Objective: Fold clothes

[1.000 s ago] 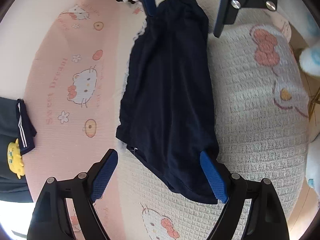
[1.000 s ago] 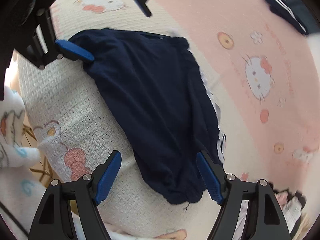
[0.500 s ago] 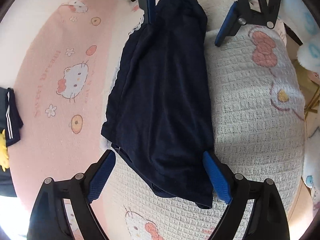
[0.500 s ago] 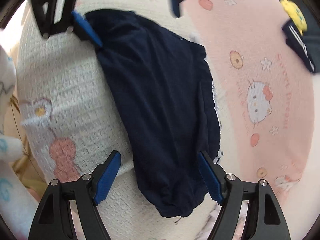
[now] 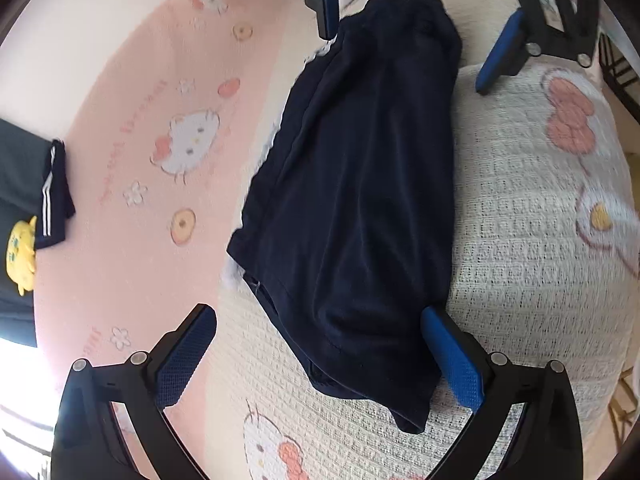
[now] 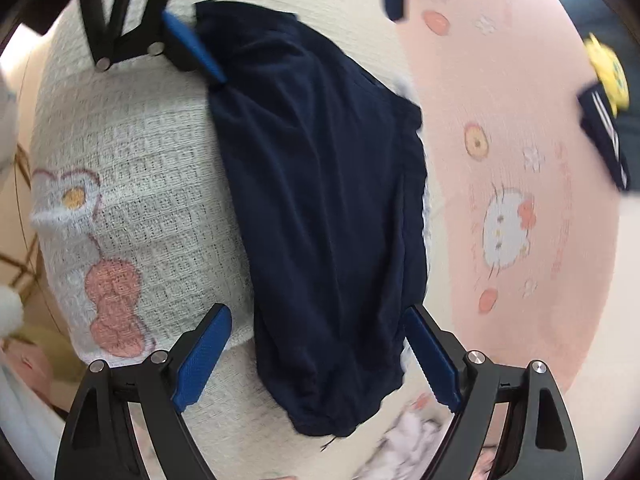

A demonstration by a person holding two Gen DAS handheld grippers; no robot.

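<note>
A dark navy garment (image 5: 360,184), folded lengthwise, lies on the bed across a cream waffle blanket (image 5: 536,240) and a pink Hello Kitty sheet (image 5: 152,152). My left gripper (image 5: 320,356) is open above its near end, fingers on either side. My right gripper (image 5: 408,32) shows at the garment's far end. In the right wrist view the garment (image 6: 328,208) runs away from my open right gripper (image 6: 316,360), which straddles its gathered end. The left gripper (image 6: 296,24) is open at the far end, one blue pad (image 6: 192,52) against the cloth edge.
A folded dark garment with white stripes and a yellow print (image 5: 36,216) lies at the left edge of the pink sheet; it also shows in the right wrist view (image 6: 604,96). White plush items sit at the blanket's side (image 6: 8,304).
Both grippers have stayed open at opposite ends of the garment. The views have shifted a little, and the garment now lies more centred between the fingers.
</note>
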